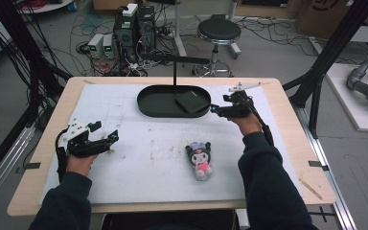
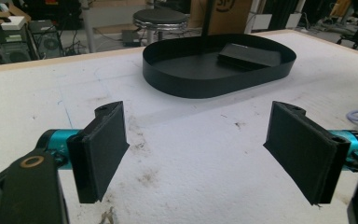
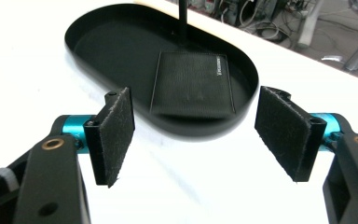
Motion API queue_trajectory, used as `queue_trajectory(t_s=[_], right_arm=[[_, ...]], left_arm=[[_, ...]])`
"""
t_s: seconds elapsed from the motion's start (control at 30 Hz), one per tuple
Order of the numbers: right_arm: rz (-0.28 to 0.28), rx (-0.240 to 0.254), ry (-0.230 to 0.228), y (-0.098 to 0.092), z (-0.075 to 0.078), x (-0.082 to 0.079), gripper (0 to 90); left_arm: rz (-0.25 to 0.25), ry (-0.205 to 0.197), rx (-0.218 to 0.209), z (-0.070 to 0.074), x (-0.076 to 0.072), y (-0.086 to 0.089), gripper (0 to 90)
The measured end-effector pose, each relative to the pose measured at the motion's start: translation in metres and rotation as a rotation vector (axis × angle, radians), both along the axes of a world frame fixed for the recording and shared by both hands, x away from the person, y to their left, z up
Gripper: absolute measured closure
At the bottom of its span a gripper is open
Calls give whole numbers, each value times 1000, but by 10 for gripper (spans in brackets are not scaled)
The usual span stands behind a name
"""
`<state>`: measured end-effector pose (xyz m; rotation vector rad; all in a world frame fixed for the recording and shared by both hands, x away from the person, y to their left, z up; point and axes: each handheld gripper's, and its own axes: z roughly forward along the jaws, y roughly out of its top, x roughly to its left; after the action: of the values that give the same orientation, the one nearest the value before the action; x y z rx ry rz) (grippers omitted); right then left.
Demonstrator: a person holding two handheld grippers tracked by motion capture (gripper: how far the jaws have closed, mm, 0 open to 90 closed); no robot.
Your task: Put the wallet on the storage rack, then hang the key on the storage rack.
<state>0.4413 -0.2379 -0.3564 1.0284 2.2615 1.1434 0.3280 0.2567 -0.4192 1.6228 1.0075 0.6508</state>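
A black oval tray (image 1: 149,104) (image 2: 177,79) (image 3: 98,46) sits at the table's far middle, with a flat black wallet (image 1: 192,101) (image 2: 249,56) (image 3: 193,84) lying inside its right end. A thin black post (image 1: 174,72) rises from the tray. My right gripper (image 1: 215,109) (image 3: 196,140) hovers just right of the tray, open, with nothing between its jaws. A small plush toy (image 1: 200,160) with black ears and a pink front lies on the white mat nearer the person. My left gripper (image 1: 106,138) (image 2: 196,149) rests at the left, open and empty.
The white mat (image 1: 139,158) covers a wooden table (image 1: 287,143). Behind the table stand a round stool (image 1: 219,32), computer boxes (image 1: 135,28) and loose cables on the floor. Black frame posts (image 1: 326,52) stand at both sides.
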Motion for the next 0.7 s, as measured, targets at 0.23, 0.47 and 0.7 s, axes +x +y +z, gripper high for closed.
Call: queue_trajectory(t_s=[0.23,0.47,0.7], right_arm=[[-6,-46,-82,-28,-13,-53,275],[-26,-24,-68,-34,-33,-69,260],[-22,-37,-78,-29,-31,-77,239]], left_arm=[[8,-2,0,0,-1,0,199],[11,-8,6,2,-2,-2,199],[4,-10,7,2,-1,-3,199]])
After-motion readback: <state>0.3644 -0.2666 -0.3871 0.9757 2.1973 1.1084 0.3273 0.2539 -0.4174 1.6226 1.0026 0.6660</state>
